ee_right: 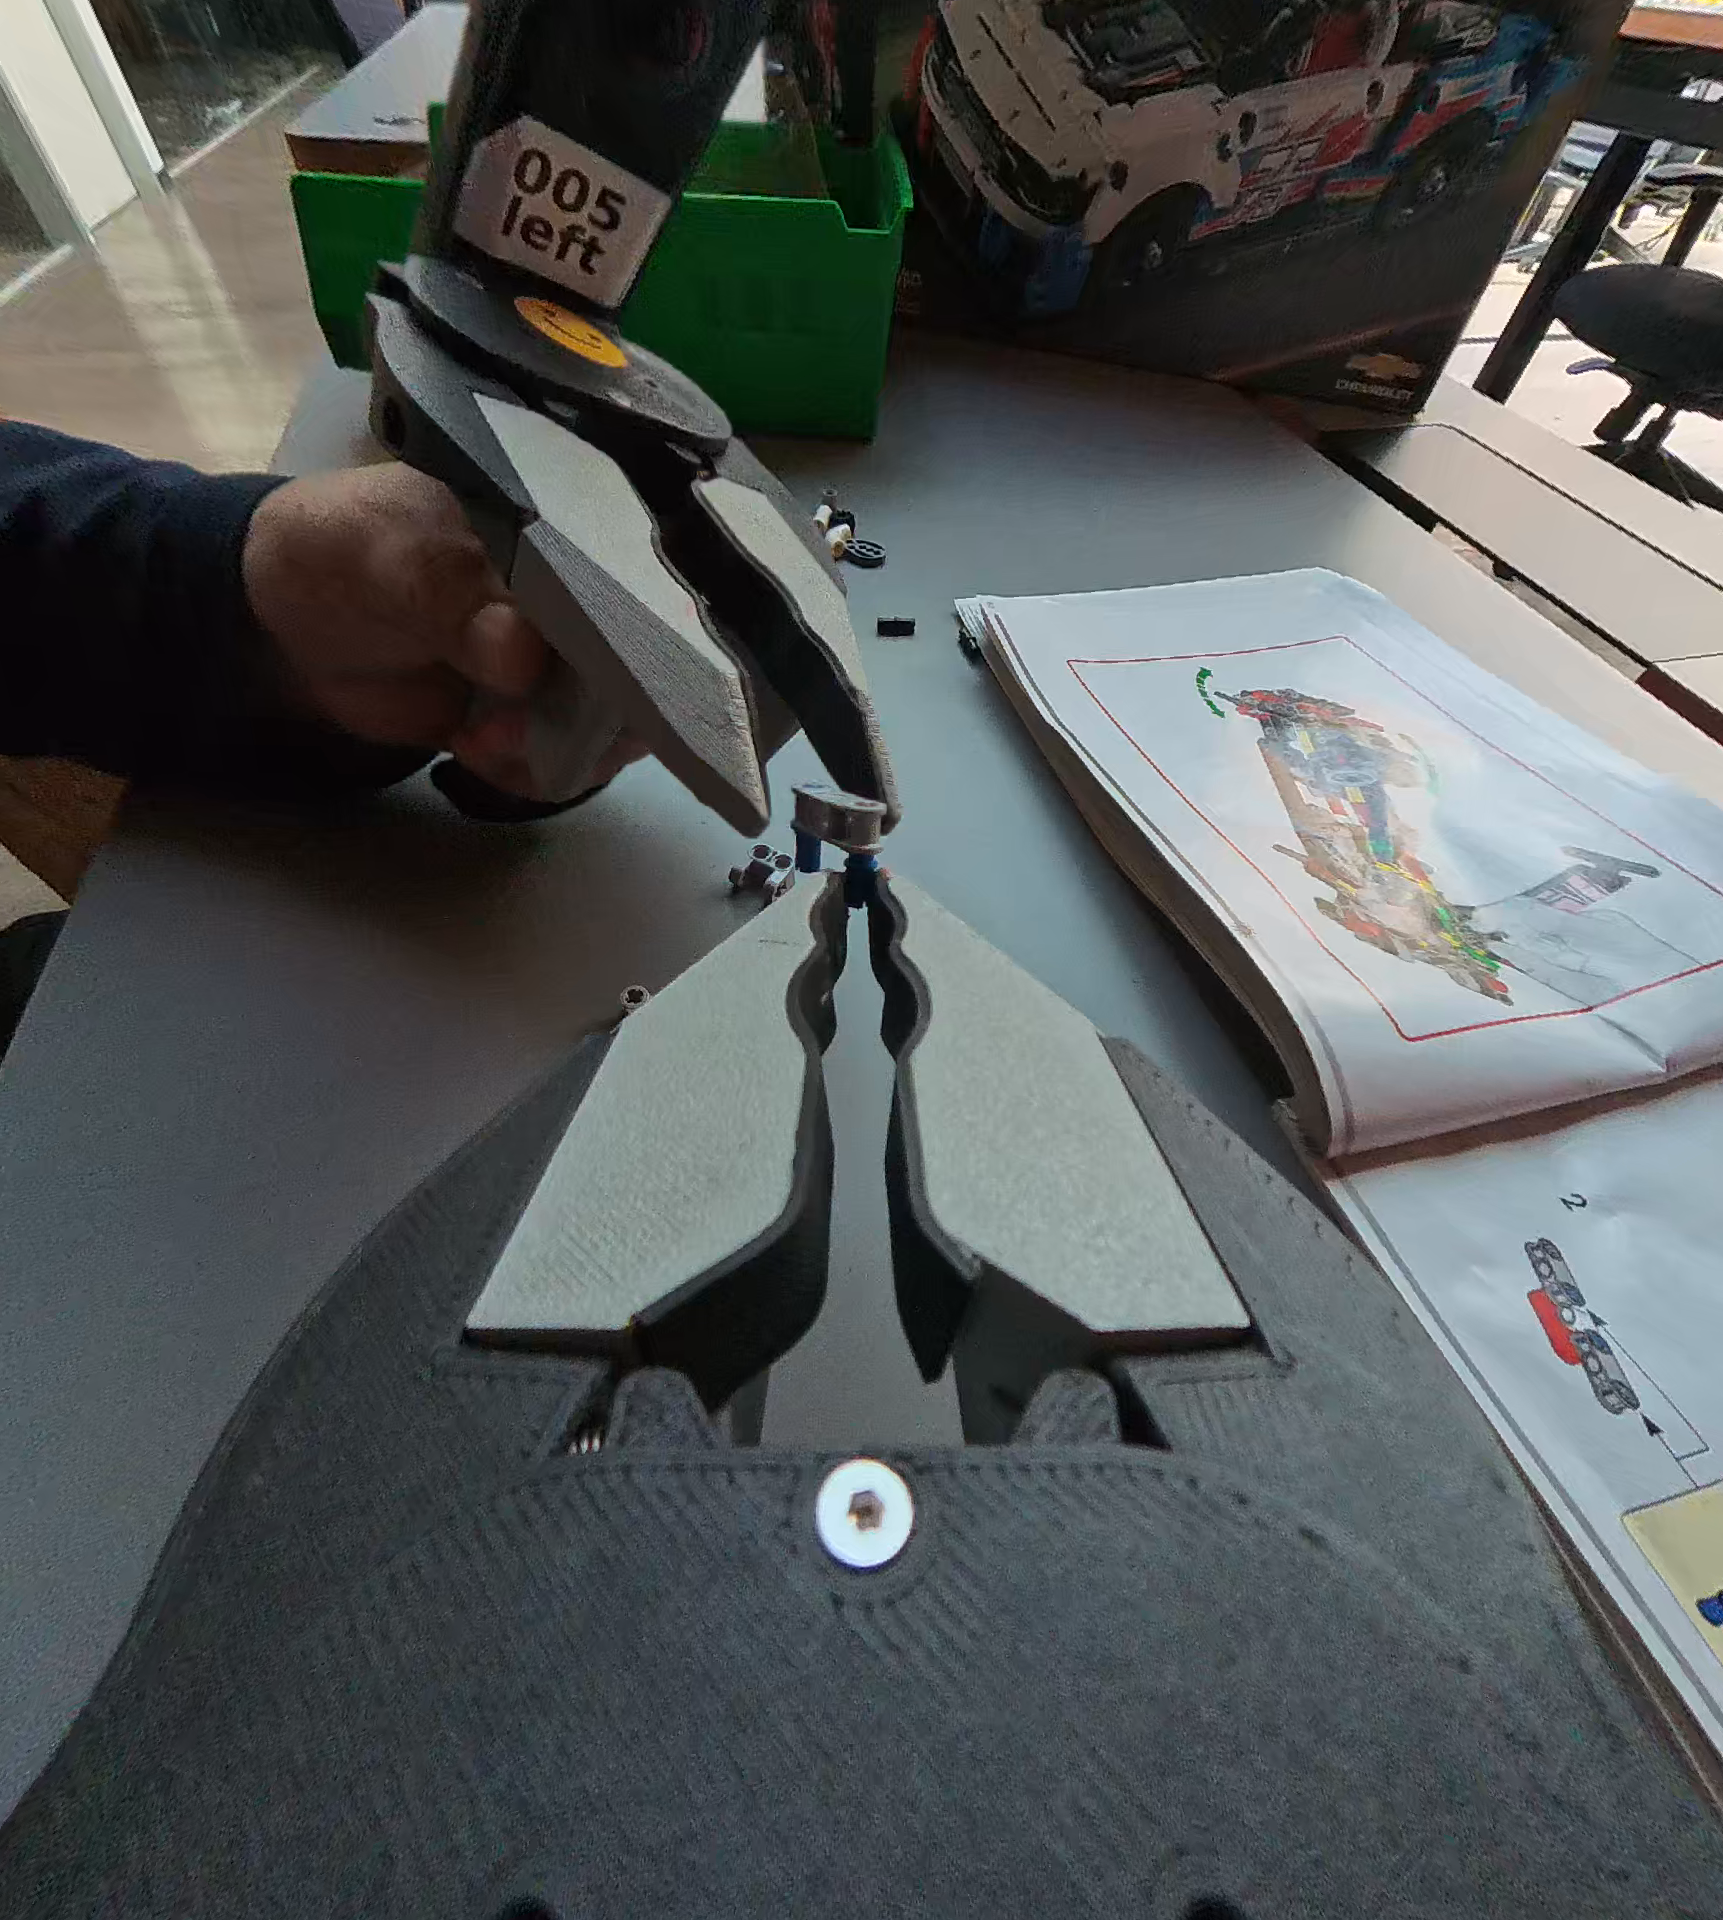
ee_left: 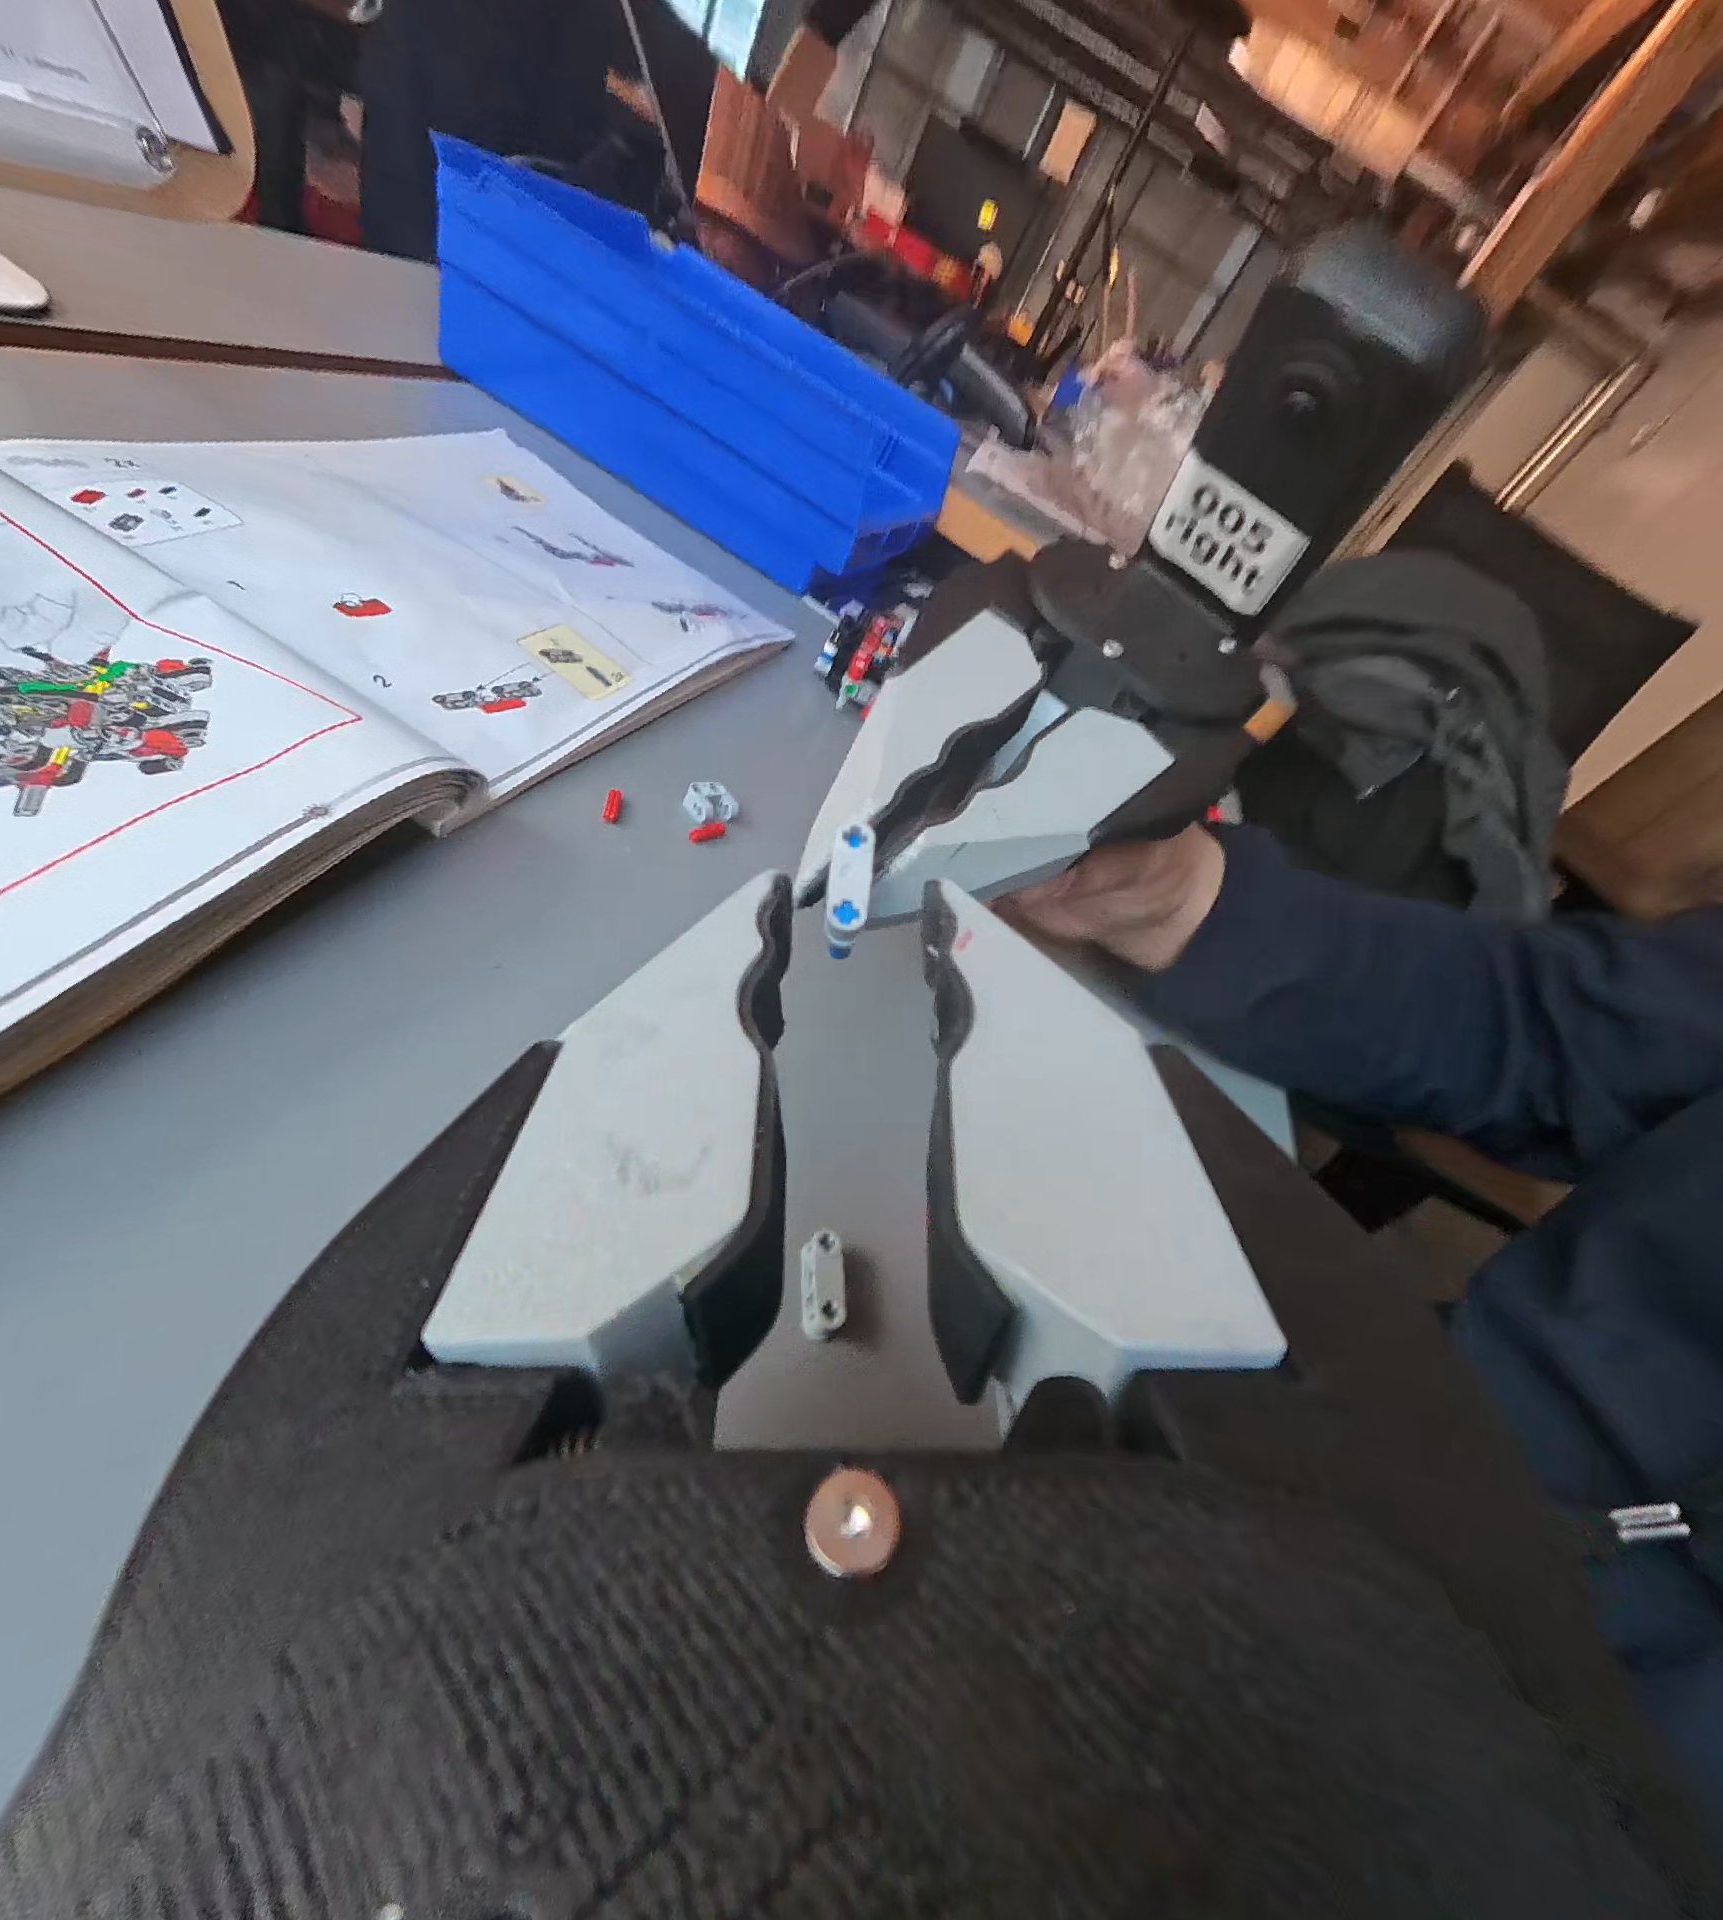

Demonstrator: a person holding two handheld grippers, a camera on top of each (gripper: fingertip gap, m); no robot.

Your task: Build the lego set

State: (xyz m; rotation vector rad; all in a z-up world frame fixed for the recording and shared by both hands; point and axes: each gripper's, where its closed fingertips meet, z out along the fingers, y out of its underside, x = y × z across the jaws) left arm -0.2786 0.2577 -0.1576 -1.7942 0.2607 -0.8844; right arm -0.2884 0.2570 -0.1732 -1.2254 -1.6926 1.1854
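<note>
Grey counter (ee_right: 1096, 468), open instruction booklet (ee_right: 1439, 852) at 3 o'clock in the right wrist view, green bin (ee_right: 784, 312) at 12. Left gripper (ee_left: 852, 914) has its fingers parted, nothing clamped; the small grey link (ee_left: 849, 873) sits between its tips without clear contact. Right gripper (ee_right: 857, 883) is pinched narrow on a blue pin (ee_right: 857, 878) plugged into that link. The link looks light, rigid and slick; best taken across its flat sides. Loose red pins (ee_left: 659, 816) lie at 10 o'clock.
</note>
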